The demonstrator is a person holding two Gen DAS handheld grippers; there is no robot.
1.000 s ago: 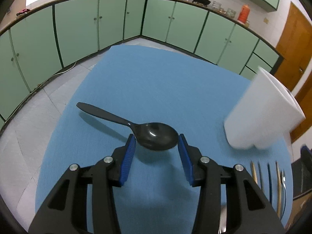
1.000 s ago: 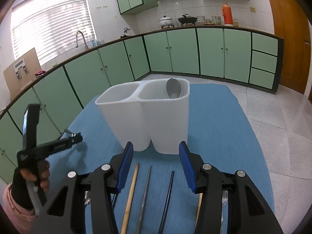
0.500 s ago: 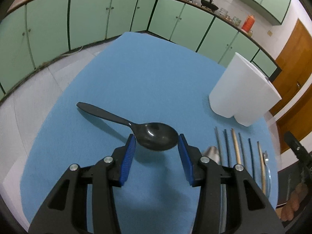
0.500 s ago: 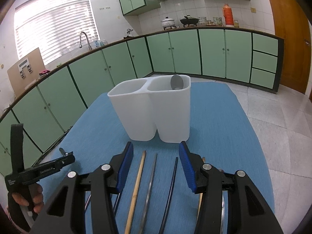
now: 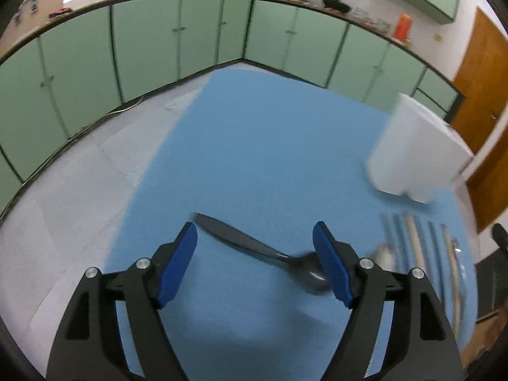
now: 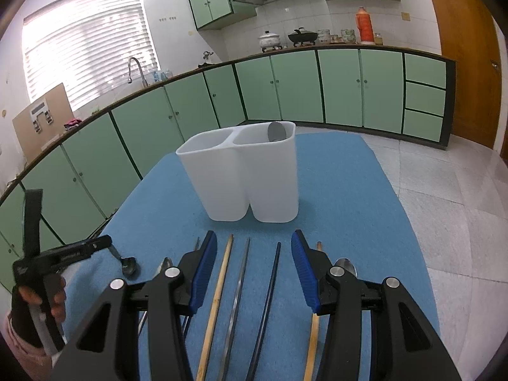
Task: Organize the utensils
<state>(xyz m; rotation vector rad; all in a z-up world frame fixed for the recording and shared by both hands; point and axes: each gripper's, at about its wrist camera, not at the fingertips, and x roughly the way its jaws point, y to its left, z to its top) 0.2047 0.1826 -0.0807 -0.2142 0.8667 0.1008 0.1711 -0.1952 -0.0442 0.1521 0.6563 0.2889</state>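
The left gripper is opening over the black spoon, which lies loose on the blue mat. The right gripper hangs half open and empty above the chopsticks, near the white holder.

both wrist views overlook blue mat, sharing holder.

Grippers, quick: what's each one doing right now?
Left gripper: jaws opening, black spoon lying loose between them.
Right gripper: open, holding nothing.
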